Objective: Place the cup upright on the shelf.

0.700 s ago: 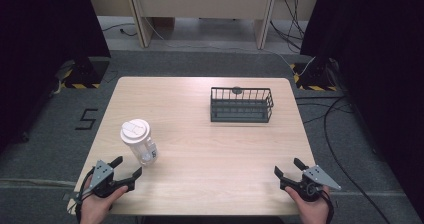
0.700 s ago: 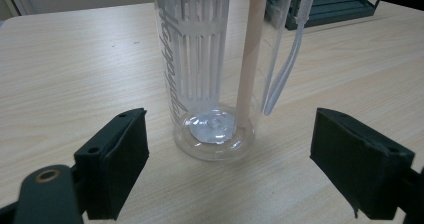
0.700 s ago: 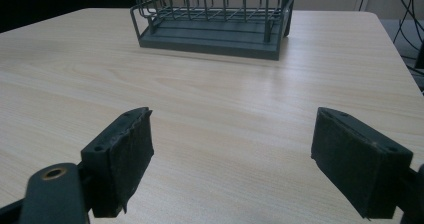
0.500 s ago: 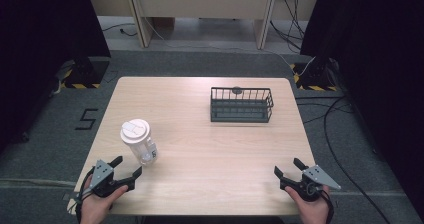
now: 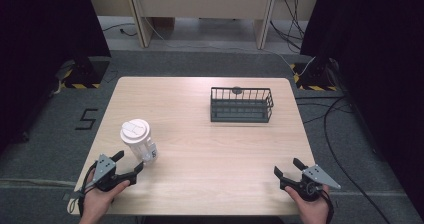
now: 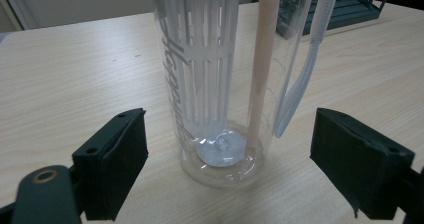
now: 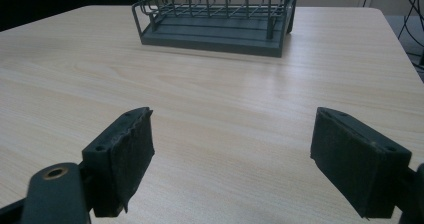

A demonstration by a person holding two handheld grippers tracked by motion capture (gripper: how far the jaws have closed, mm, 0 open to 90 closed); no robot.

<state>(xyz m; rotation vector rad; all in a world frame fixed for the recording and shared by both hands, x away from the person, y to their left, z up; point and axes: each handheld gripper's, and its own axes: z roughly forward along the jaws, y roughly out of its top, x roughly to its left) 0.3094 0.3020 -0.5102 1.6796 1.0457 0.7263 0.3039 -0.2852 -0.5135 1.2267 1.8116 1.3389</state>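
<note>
Count: 1 tumbler (image 5: 138, 141), 1 wire basket (image 5: 241, 104), 2 claws, all on or over 1 bench (image 5: 200, 149).

The tumbler is a clear plastic cup with a white lid. It stands upright near the front left part of the bench, long axis vertical, lid up. In the left gripper view its base rests flat on the bench, and a pale wooden stick (image 6: 262, 59) and a clear plastic utensil (image 6: 305, 69) stand inside it, leaning against the wall.

The left claw (image 5: 127, 164) sits at the front left edge, just in front of the tumbler. Its jaws are spread wide, hold nothing, and point at the tumbler's base. In the left gripper view the tumbler (image 6: 220, 79) stands between the 2 jaw lines but beyond the tips, not touching either pad.

The right claw (image 5: 289, 170) sits at the front right edge, jaws spread wide and empty, pointing toward the wire basket (image 7: 215, 14), which stands well apart at the far right of the bench.
</note>
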